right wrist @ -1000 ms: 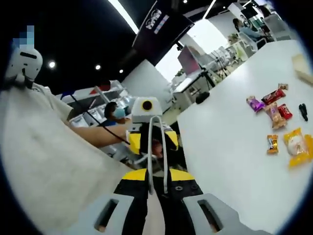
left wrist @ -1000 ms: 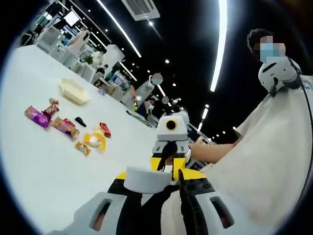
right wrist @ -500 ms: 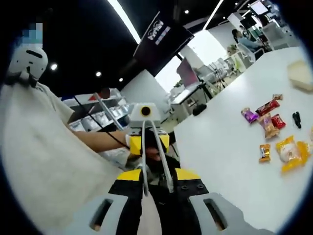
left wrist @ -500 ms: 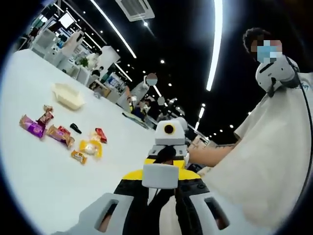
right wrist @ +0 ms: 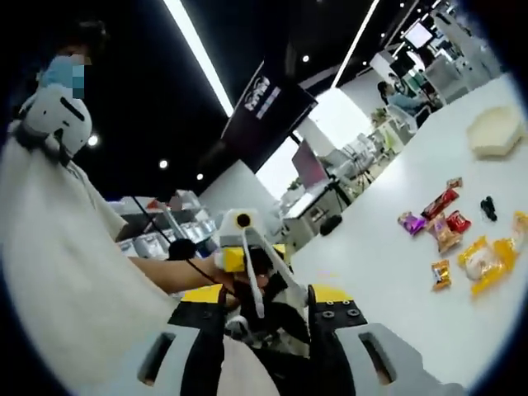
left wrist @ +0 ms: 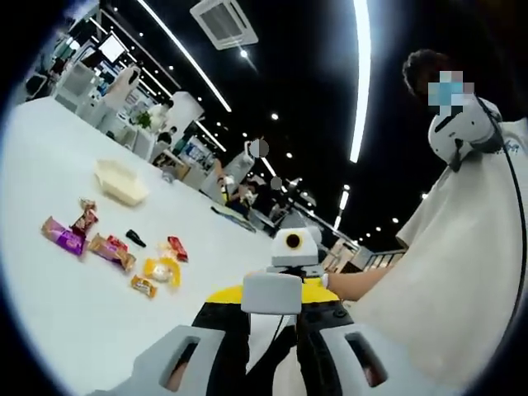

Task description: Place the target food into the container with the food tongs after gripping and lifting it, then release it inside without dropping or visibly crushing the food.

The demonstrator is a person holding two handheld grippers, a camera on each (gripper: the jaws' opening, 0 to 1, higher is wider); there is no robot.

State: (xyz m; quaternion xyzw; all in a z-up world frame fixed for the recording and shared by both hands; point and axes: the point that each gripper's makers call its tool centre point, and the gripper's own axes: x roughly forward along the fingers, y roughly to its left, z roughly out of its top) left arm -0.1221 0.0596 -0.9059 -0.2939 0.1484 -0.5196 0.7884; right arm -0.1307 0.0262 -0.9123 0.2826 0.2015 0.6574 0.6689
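The metal food tongs stretch between my two grippers, which face each other off the table's edge. Their white end sits gripped in my left gripper, which is shut on it. In the right gripper view the tongs' legs slant down between the jaws of my right gripper, which stand apart, open. Wrapped snacks lie on the white table: a yellow packet, a purple one and red ones. The cream container stands beyond them, away from both grippers.
A small black object lies among the snacks. The person holding the grippers, in a pale garment, stands close beside the table edge. Desks and other people fill the far background.
My right gripper's jaws have spread wider around the tongs' legs, and the tongs now lean to one side. Both cameras have tilted up a little. The left gripper keeps its hold.
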